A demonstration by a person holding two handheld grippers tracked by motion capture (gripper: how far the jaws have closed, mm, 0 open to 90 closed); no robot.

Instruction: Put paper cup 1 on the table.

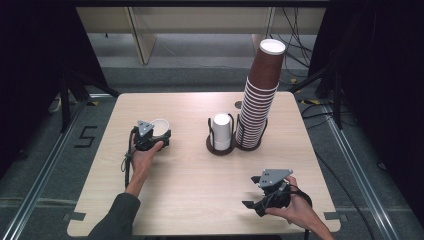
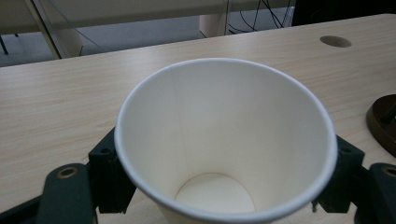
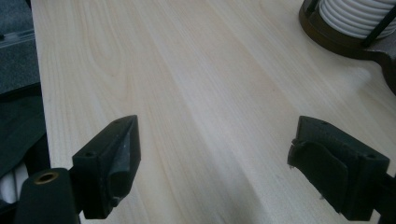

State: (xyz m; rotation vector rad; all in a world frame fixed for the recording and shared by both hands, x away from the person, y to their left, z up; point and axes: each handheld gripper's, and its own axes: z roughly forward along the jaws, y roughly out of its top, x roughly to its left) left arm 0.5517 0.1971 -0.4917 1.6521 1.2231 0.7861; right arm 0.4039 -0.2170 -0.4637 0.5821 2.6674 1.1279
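A paper cup (image 1: 160,127) (image 2: 224,140), white inside, stands upright at the table's left with its mouth up. My left gripper (image 1: 156,138) (image 2: 224,182) is shut on the cup, one jaw pressing each side of its wall. A tall stack of brown paper cups (image 1: 260,97) rises from a dark round holder (image 1: 248,146) at the table's centre right. Beside it an upside-down white cup (image 1: 222,131) sits in a second holder (image 1: 220,148). My right gripper (image 1: 253,192) (image 3: 215,158) hovers open over bare wood near the front right, nothing between its jaws.
The light wooden table (image 1: 195,190) has a small round hole (image 1: 238,104) (image 2: 335,41) near its back edge. Holder bases (image 3: 345,37) (image 2: 383,123) show at the edges of the gripper views. Cables and metal stands lie on the floor around the table.
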